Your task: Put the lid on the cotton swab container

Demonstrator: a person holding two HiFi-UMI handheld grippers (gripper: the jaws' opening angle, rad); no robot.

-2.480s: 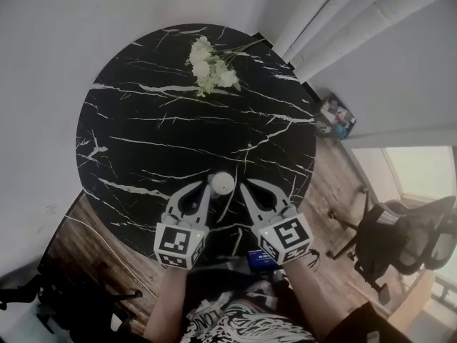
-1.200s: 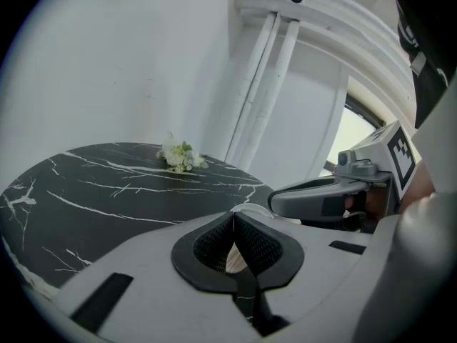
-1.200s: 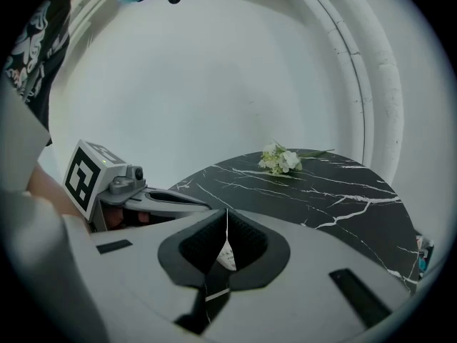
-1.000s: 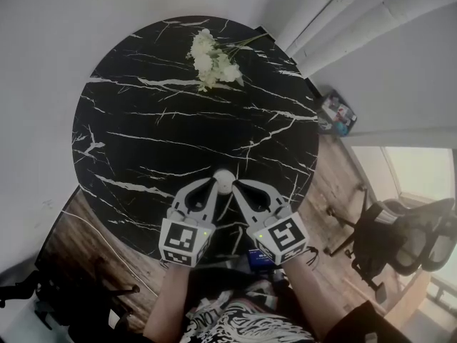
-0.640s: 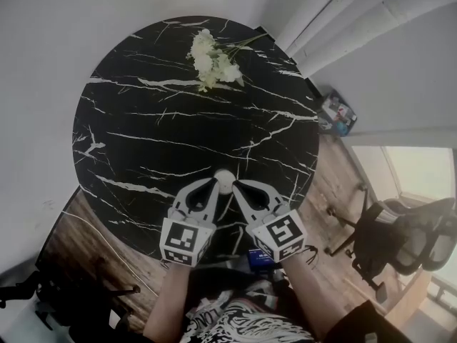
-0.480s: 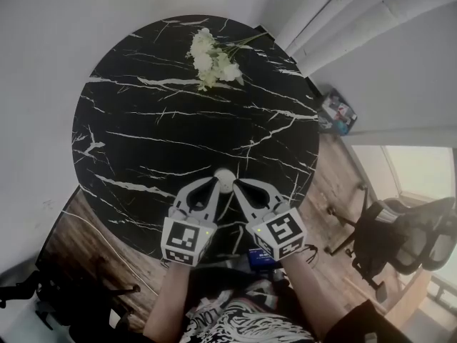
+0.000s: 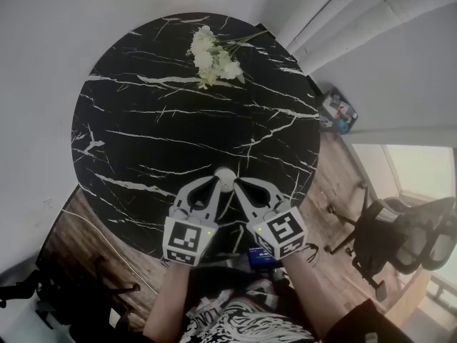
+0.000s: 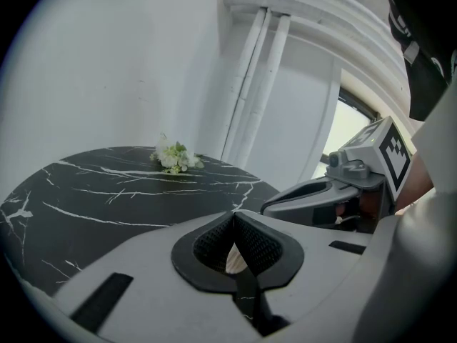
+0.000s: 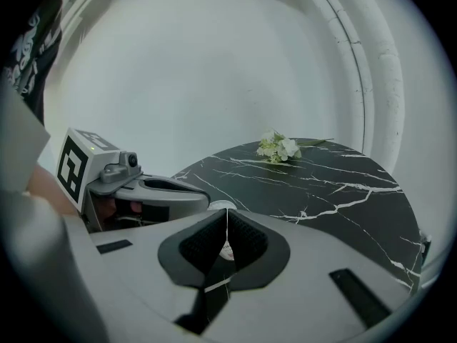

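Cotton swab container [image 7: 224, 179] stands near the front edge of the round black marble table [image 7: 143, 120], between the left gripper [image 7: 215, 185] and the right gripper [image 7: 236, 185], whose tips sit just beside it. Both grippers' jaws are pressed together tip to tip. White flowers [image 7: 212, 59] lie at the far edge

1. Round table [image 7: 157, 113]: black marble with white veins, standing close to a plain white wall [image 7: 50, 27].
2. White flowers [image 7: 213, 57] lying near the table's far edge.
3. Wood-plank floor [image 7: 332, 191], with a small colourful box [image 7: 337, 114] lying on it.
4. White vertical ribs [image 7: 343, 13], curtain or moulding, beside a bright window [image 7: 418, 170].
5. Black office chair [image 7: 400, 238] near the window.
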